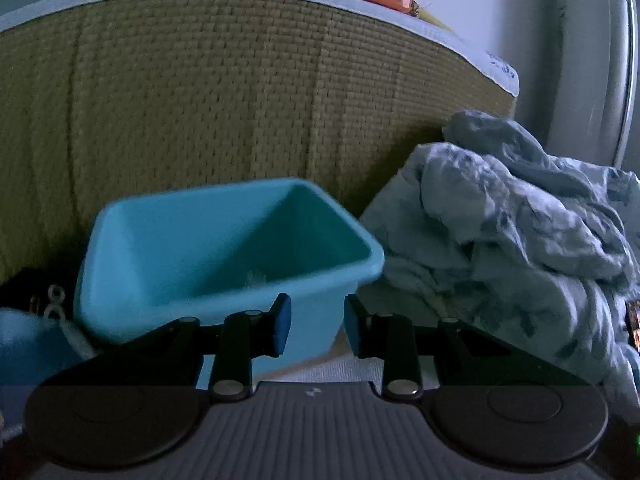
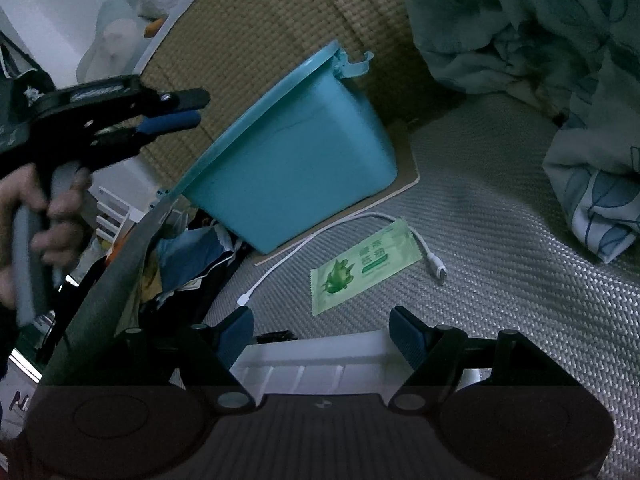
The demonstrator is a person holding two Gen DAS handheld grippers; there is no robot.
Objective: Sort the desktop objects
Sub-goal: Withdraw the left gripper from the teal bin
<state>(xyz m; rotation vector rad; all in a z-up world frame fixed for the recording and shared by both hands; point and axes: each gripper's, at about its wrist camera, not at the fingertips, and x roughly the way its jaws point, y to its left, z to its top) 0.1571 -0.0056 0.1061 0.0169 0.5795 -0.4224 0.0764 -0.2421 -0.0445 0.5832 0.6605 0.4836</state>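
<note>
We use the blue bin (image 1: 224,256) as our anchor: it sits on a thin board (image 2: 404,188) w/ a woven mat (image 1: 240,100) standing right behind it. Our left gripper (image 1: 316,326) hovers just in front of the bin's near wall, jaws parted w/ nothing between them; in the right wrist view the same gripper (image 2: 192,114) shows to the left of the bin's rim, held by a hand (image 2: 48,216). Our right gripper (image 2: 322,332) is further back from the bin, jaws spread wide & empty, above a white ribbed thing (image 2: 316,360) we can't identify. Btw the bin & that gripper lie a green sachet (image 2: 366,266) and a white cable (image 2: 308,244), flat on the grey mat (image 2: 500,280); the cable runs under the sachet's far corner. A crumpled blue-patterned cloth (image 1: 512,220) is heaped to the right of the bin. Inside the bin we see only a small pale blur, unclear.
</note>
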